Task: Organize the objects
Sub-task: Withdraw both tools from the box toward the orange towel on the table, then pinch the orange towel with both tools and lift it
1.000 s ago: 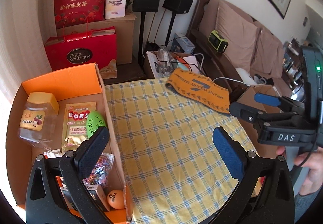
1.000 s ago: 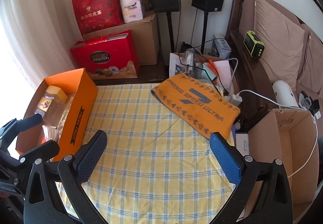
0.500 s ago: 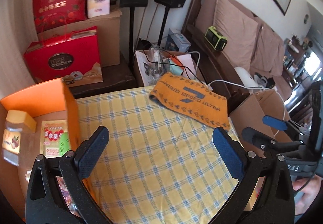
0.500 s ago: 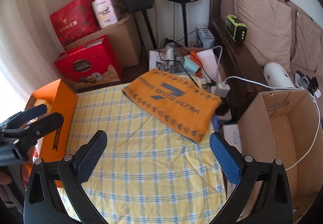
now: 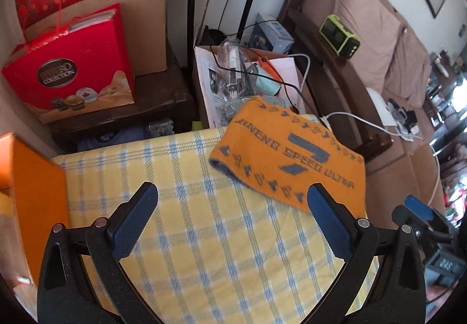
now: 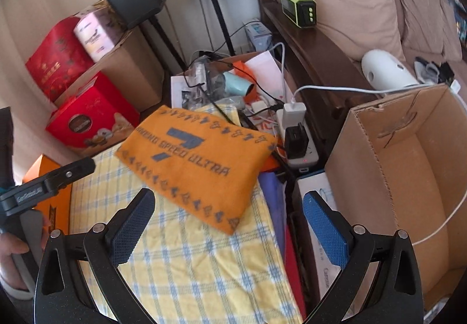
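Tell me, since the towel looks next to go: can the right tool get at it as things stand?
Probably yes. The right tool is open and empty, and the towel lies flat on the tablecloth just ahead of it, nothing between. The left tool sits off to one side.

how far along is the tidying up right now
Already done, apparently: nothing loose lies on the checked tablecloth except the folded orange towel. In hand: nothing; the left tool and the right tool are both open and empty, above the cloth short of the towel. Left: the towel on the far corner; the cardboard box beside the table looks empty.
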A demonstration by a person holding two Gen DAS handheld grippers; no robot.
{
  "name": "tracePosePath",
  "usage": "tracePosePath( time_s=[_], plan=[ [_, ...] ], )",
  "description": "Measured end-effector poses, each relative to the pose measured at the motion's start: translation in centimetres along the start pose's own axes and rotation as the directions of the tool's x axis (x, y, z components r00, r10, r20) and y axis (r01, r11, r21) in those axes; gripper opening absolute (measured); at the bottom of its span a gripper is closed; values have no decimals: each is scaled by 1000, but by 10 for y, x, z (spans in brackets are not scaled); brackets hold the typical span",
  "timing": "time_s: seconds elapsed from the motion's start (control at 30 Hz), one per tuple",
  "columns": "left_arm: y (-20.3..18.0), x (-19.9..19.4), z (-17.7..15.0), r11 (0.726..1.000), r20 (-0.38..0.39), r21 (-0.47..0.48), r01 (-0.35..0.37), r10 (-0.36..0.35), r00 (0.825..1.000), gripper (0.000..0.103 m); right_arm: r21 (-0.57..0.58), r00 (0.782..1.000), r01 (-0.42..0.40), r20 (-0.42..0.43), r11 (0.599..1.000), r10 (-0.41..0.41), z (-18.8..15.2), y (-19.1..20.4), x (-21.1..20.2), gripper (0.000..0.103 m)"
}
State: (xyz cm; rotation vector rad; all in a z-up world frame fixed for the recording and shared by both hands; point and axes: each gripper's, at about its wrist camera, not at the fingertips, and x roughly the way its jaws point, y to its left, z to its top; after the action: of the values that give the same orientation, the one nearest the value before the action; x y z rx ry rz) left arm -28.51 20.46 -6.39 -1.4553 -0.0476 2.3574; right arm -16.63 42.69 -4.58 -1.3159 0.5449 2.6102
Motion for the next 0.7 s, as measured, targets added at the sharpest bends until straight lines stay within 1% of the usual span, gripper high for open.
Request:
tracePosePath(
  time_s=[0.07, 0.13, 0.2, 0.27, 0.33, 0.37, 0.4, 0.43, 0.5, 0.57, 0.6, 0.63, 0.67, 0.7],
  plan=[
    [0, 12, 6, 1000, -4, -6, -5, 5, 1000, 100, -1, 1000, 2, 4, 1000, -2, 2, 0, 6, 94],
    [-2, 23, 11, 1000, -8, -3, -18, 18, 1000, 93, 6, 1000, 8, 6, 1000, -8, 3, -2, 13, 88],
    [-7, 34, 15, 999, -13, 9, -32, 32, 999, 88, 24, 1000, 8, 1, 1000, -8, 4, -5, 22, 85],
    [-12, 43, 17, 999, -19, 27, -31, 31, 999, 88, 36, 1000, 12, -10, 999, -11, 4, -8, 30, 82],
    [-13, 51, 19, 999, -28, 32, -37, 37, 999, 86, 33, 999, 44, -27, 998, -43, 4, -9, 39, 74],
    [-11, 54, 19, 999, -32, 29, -38, 39, 999, 84, 33, 998, 51, -33, 998, -50, 3, -9, 43, 73],
    [-10, 58, 20, 999, -37, 22, -36, 37, 999, 78, 46, 999, 37, -40, 998, -35, 3, -12, 47, 71],
    [-8, 61, 20, 999, -42, 16, -37, 37, 998, 76, 56, 999, 24, -44, 998, -22, 3, -13, 50, 70],
    [-4, 67, 21, 1000, -52, 3, -31, 31, 998, 76, 68, 999, 17, -53, 998, -14, 2, -15, 55, 70],
    [-2, 69, 20, 1000, -47, -8, -25, 24, 999, 72, 71, 998, 10, -59, 997, -6, 2, -15, 59, 67],
    [-2, 69, 20, 1000, -40, -10, -20, 20, 999, 66, 71, 998, 2, -61, 997, 2, 2, -14, 61, 63],
    [-3, 69, 20, 1000, -38, -6, -26, 25, 999, 61, 70, 998, 1, -64, 998, 4, 2, -14, 63, 55],
    [-4, 68, 20, 999, -38, -2, -33, 33, 999, 58, 67, 998, 4, -69, 998, 1, 2, -13, 65, 50],
    [-6, 68, 19, 999, -37, 1, -37, 37, 999, 45, 56, 997, 16, -76, 998, -12, 2, -11, 66, 37]
  ],
)
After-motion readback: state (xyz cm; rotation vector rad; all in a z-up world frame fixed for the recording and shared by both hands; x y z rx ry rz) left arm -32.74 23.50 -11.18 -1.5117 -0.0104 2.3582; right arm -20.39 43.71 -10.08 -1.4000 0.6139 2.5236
